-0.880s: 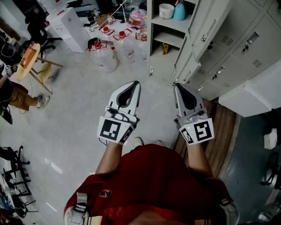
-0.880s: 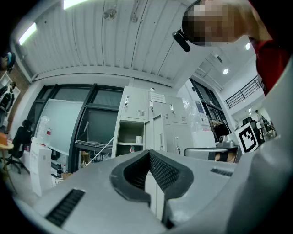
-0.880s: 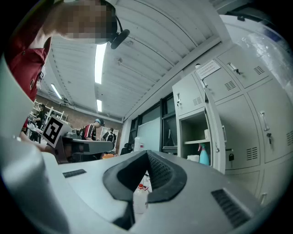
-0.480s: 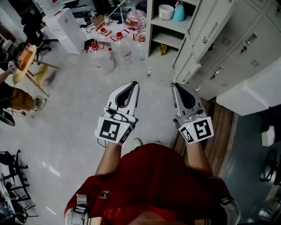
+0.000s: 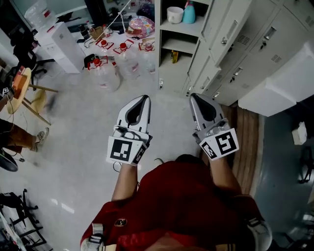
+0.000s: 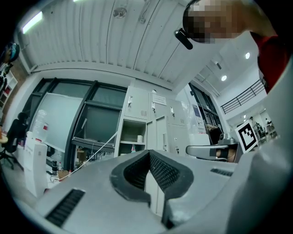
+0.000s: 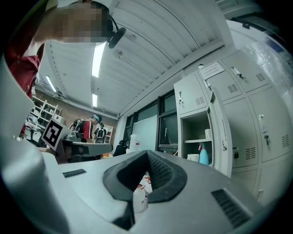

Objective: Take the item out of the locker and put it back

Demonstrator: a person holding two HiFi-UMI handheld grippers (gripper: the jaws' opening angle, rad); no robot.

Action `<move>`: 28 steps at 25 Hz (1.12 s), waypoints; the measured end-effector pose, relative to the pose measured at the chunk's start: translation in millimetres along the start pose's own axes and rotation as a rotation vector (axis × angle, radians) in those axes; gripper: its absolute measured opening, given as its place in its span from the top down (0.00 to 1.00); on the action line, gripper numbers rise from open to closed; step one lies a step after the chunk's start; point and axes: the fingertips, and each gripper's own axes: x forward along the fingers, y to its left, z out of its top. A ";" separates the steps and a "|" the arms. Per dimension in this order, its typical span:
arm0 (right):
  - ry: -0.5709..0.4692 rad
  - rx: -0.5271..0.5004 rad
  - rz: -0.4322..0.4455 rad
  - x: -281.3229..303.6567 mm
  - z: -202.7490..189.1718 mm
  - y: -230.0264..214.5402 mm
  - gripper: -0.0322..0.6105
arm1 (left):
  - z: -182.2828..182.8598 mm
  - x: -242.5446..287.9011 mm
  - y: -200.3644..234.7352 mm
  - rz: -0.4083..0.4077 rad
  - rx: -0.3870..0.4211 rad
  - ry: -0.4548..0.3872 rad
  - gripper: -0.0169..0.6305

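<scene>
The open locker compartment (image 5: 179, 29) stands ahead of me, its door (image 5: 221, 27) swung out to the right. On its shelf are a white cup (image 5: 174, 13) and a blue spray bottle (image 5: 189, 12); a small yellow item (image 5: 174, 56) lies on the shelf below. My left gripper (image 5: 143, 99) and right gripper (image 5: 195, 98) are held side by side at chest height, well short of the locker, both shut and empty. The right gripper view shows its shut tips (image 7: 147, 153) with the blue bottle (image 7: 203, 155) off to the right. In the left gripper view the compartment (image 6: 132, 137) shows beyond the tips (image 6: 149, 153).
Several large water jugs (image 5: 122, 59) stand on the floor left of the locker, beside a white dispenser (image 5: 61, 39). A wooden stool (image 5: 24, 83) and a seated person's leg (image 5: 19, 130) are at far left. Shut lockers (image 5: 255, 49) and a white box (image 5: 279, 78) fill the right.
The locker and the jugs have slid down and left in the head view as I came a little closer. Both grippers stay shut and side by side.
</scene>
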 end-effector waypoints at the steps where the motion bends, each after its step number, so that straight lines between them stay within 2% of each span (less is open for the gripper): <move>1: 0.000 -0.006 -0.007 0.8 0.7 1.7 0.95 | -2.4 -1.0 3.0 -0.003 -0.001 0.008 0.96; 9: 0.005 -0.008 -0.039 12.3 1.9 1.4 0.95 | 2.3 11.5 14.5 -0.032 -0.003 0.003 0.96; 16: -0.033 0.020 -0.038 35.4 -7.5 -21.4 0.95 | -6.7 42.9 26.1 -0.026 0.025 0.025 0.96; 22: -0.067 0.028 -0.040 70.3 -14.6 -60.0 0.95 | -15.0 95.1 45.5 -0.011 0.049 0.048 0.96; 28: -0.082 0.011 -0.052 116.5 -24.1 -107.4 0.95 | -26.9 166.9 64.4 -0.030 0.073 0.070 0.87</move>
